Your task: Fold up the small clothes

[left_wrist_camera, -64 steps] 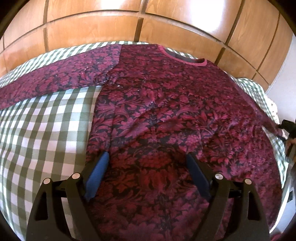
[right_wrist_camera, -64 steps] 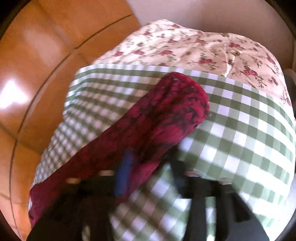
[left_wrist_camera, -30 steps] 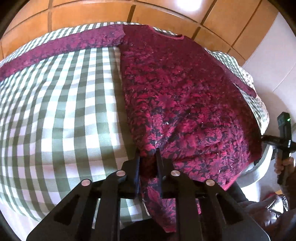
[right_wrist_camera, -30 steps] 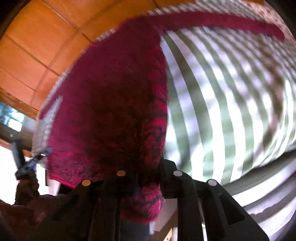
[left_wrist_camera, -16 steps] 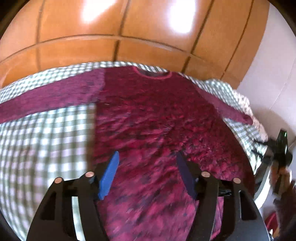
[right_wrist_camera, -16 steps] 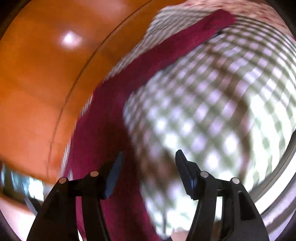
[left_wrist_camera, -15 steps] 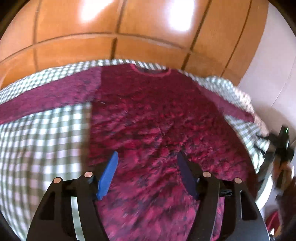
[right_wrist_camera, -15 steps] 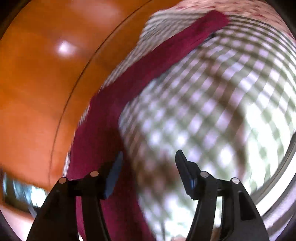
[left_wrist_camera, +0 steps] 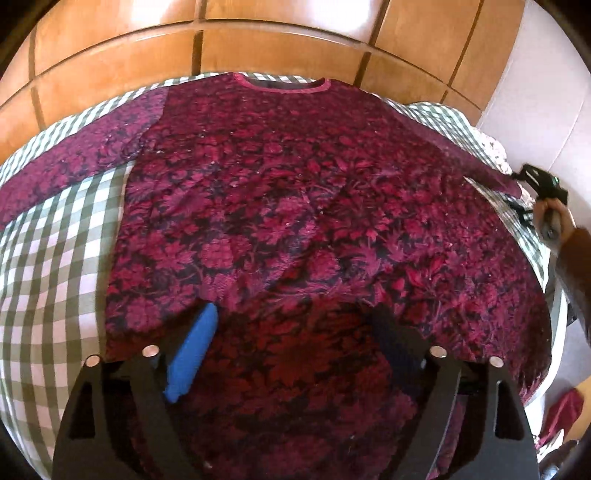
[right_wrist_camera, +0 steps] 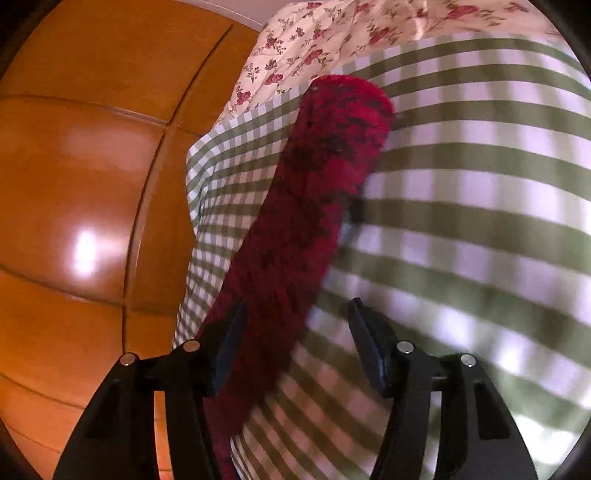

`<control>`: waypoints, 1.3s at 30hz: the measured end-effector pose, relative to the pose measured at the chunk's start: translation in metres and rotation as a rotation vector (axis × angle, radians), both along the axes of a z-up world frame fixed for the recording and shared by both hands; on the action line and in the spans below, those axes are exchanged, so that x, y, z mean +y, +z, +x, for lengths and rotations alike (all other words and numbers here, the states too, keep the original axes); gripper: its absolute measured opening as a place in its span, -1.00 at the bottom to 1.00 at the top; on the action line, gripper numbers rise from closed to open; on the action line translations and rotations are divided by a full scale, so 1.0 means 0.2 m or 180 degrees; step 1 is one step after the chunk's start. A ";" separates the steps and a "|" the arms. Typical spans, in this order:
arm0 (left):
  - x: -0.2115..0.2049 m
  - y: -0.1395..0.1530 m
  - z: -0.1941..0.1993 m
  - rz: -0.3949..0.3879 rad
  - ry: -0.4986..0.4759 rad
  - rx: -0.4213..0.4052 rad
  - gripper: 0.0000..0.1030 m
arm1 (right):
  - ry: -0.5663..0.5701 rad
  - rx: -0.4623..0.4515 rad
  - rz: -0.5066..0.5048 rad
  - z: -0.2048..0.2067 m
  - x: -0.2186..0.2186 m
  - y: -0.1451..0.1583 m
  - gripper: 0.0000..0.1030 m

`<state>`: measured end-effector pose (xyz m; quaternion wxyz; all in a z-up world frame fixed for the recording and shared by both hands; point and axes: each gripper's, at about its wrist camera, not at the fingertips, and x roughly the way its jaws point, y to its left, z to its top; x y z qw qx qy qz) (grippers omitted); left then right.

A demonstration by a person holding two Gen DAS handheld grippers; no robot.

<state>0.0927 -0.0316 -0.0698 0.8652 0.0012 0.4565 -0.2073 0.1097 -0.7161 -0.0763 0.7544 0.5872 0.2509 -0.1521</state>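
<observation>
Both tools, left (left_wrist_camera: pixel 291 332) & right (right_wrist_camera: pixel 295 332), spread; sweater (left_wrist_camera: pixel 314 206) hem hidden behind left tool.

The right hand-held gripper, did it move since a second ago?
Yes. The right hand-held gripper let go of the hem and now sits open over the sleeve, near the floral cloth.

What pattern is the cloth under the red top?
Green-and-white check on the cloth beneath the top; clearest in the left wrist view.
</observation>
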 end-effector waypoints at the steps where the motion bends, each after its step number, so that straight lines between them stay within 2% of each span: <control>1: -0.01 0.00 0.00 0.0018 -0.0011 -0.0003 0.70 | -0.0031 0.0010 0.0006 0.05 0.03 -0.01 0.05; 2: -0.01 0.00 0.00 0.0018 -0.0016 -0.0001 0.70 | -0.0040 0.0042 -0.0001 0.05 0.02 -0.01 -0.03; 3: -0.01 0.00 0.00 0.0008 -0.0015 0.0002 0.70 | -0.0014 0.0161 -0.0063 0.13 0.00 -0.01 -0.28; 4: 0.00 0.00 0.00 -0.0012 -0.0016 0.0007 0.70 | 0.0046 0.0260 -0.0139 0.15 -0.01 -0.01 -0.64; 5: 0.00 0.00 0.00 -0.0025 -0.0017 0.0010 0.70 | 0.0115 0.0346 -0.0246 0.16 0.00 0.02 -0.73; 7: 0.01 0.00 0.00 -0.0047 -0.0028 0.0007 0.76 | 0.0242 0.0395 -0.0577 0.21 0.06 0.11 -0.77; 10: -0.01 0.00 0.00 -0.0042 -0.0059 0.0006 0.86 | 0.0523 0.0208 -0.1010 0.26 0.22 0.31 -0.77; 14: -0.01 0.00 0.01 -0.0077 -0.0074 0.0017 0.89 | 0.0892 -0.0076 -0.1304 0.32 0.48 0.51 -0.77; 18: 0.02 0.03 0.01 -0.0213 -0.0059 0.0076 0.89 | 0.1394 -0.0325 -0.1528 0.46 0.88 0.65 -0.77; 22: 0.04 0.08 0.04 -0.0234 -0.0035 0.0208 0.92 | 0.1929 -0.0408 -0.1683 0.58 1.30 0.69 -0.77; 24: 0.07 0.11 0.04 -0.0214 0.0052 0.0127 0.92 | 0.2208 -0.0408 -0.1715 0.64 1.53 0.66 -0.78; 28: 0.19 0.20 0.08 -0.0422 0.0357 -0.0016 0.93 | 0.2681 -0.0361 -0.1715 0.72 1.94 0.57 -0.78; 30: 0.23 0.21 0.13 -0.0564 0.0431 0.0050 0.93 | 0.2889 -0.0322 -0.1785 0.75 2.12 0.52 -0.77; 32: 0.28 0.23 0.17 -0.0658 0.0538 0.0001 0.93 | 0.3028 -0.0311 -0.1856 0.74 2.24 0.49 -0.66; 33: 0.30 0.24 0.19 -0.0714 0.0567 -0.0025 0.93 | 0.3065 -0.0319 -0.1915 0.72 2.29 0.47 -0.50; 34: 0.31 0.25 0.21 -0.0768 0.0583 -0.0013 0.93 | 0.3093 -0.0342 -0.1922 0.70 2.31 0.47 -0.09; 35: 0.33 0.25 0.24 -0.0840 0.0606 0.0038 0.93 | 0.3091 -0.0365 -0.1911 0.66 2.32 0.47 0.11; 36: 0.34 0.25 0.27 -0.0907 0.0639 0.0098 0.93 | 0.3046 -0.0411 -0.1896 0.61 2.31 0.47 0.41; 37: 0.36 0.25 0.31 -0.0992 0.0652 0.0207 0.93 | 0.3042 -0.0458 -0.1870 0.56 2.30 0.47 0.55; 39: 0.37 0.25 0.39 -0.1128 0.0671 0.0370 0.93 | 0.3057 -0.0510 -0.1801 0.48 2.25 0.47 0.69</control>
